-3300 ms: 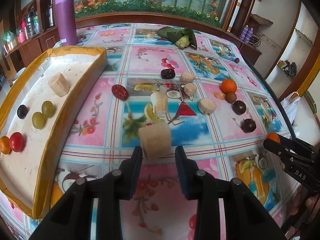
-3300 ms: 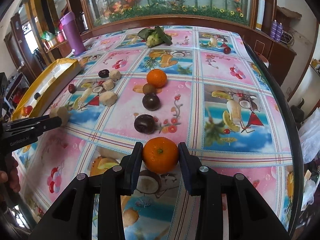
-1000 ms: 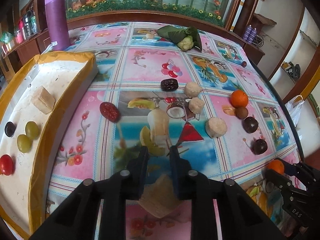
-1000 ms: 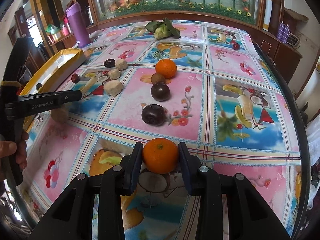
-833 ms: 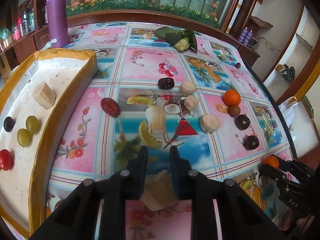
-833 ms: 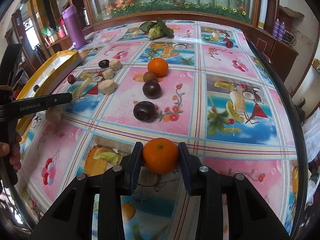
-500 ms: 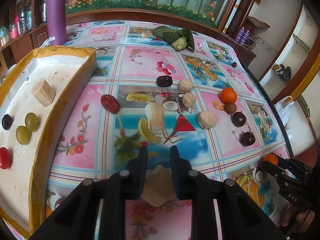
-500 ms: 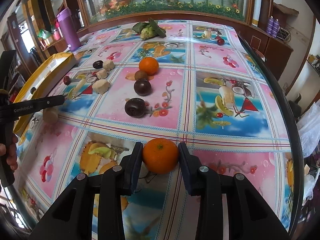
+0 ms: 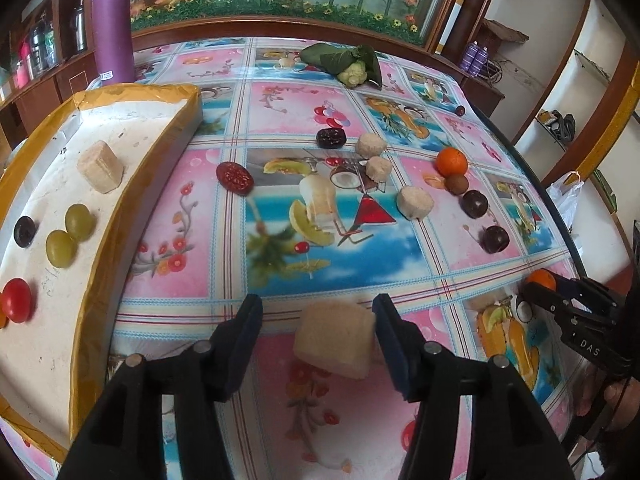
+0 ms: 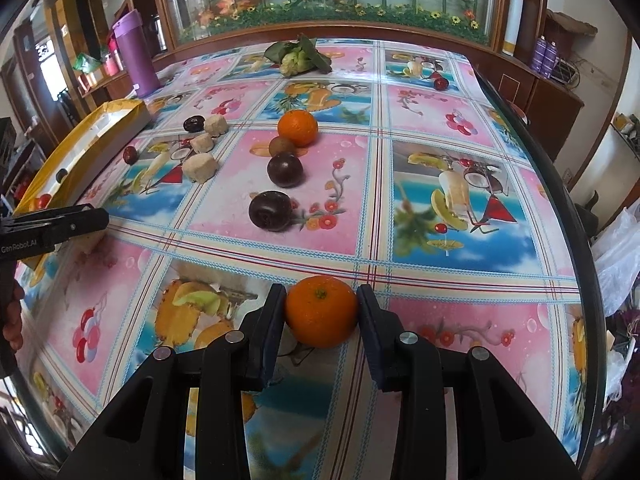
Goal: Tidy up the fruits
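Note:
My left gripper (image 9: 318, 312) is open, its jaws wide apart around a beige block (image 9: 336, 338) that lies on the tablecloth; the block sits nearer the right jaw. My right gripper (image 10: 321, 304) is shut on an orange (image 10: 321, 311), low over the table. The orange also shows in the left wrist view (image 9: 541, 280). A white tray with a yellow rim (image 9: 104, 216) at the left holds a beige block (image 9: 100, 166), two green grapes (image 9: 70, 234), a dark fruit and a red fruit.
Loose on the table: another orange (image 10: 298, 127), a kiwi (image 10: 282, 146), two dark plums (image 10: 270, 210), several beige blocks (image 10: 200, 167), a red date (image 9: 235, 176), a dark date (image 9: 331, 137). A cauliflower (image 9: 352, 72) and purple flask (image 9: 113, 24) stand at the back.
My left gripper's jaws have opened wide; before, they were close together above the beige block, which now lies between them. My right gripper still holds the orange.

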Demonstrator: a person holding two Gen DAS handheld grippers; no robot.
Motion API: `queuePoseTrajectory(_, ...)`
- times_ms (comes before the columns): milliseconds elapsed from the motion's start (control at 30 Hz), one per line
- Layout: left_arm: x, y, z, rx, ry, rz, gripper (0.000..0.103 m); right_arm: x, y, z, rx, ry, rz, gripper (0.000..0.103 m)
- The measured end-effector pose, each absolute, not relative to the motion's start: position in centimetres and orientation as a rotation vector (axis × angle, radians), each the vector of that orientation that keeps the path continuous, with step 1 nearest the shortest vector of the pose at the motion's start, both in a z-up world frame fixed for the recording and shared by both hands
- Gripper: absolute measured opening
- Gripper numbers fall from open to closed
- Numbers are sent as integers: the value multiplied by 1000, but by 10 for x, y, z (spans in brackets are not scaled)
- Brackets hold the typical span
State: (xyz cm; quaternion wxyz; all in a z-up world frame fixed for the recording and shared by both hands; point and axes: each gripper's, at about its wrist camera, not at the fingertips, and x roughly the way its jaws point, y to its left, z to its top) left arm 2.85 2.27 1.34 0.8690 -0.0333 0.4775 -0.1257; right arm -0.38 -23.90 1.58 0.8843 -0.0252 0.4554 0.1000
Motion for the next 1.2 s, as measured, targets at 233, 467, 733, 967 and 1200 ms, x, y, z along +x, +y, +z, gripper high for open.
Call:
queuePoseTrajectory(233, 18, 7, 10, 37, 958, -249, 48, -4, -239, 14, -71, 950, 207, 36)
queuePoseTrajectory(467, 13, 4, 12, 39, 944, -215, 41, -5, -237, 14, -91, 931, 212, 35)
queuePoseTrajectory(733, 2, 4, 32, 1, 927, -204, 41, -9, -228, 35, -107, 889, 218, 34)
queuePoseTrajectory(967, -6, 17, 49, -46, 904, -205, 41, -8, -212, 49, -113, 880, 234, 34)
queuePoseTrajectory(1200, -14, 47, 65, -87, 870, -187, 41, -4, -181, 64, -118, 855, 282, 34)
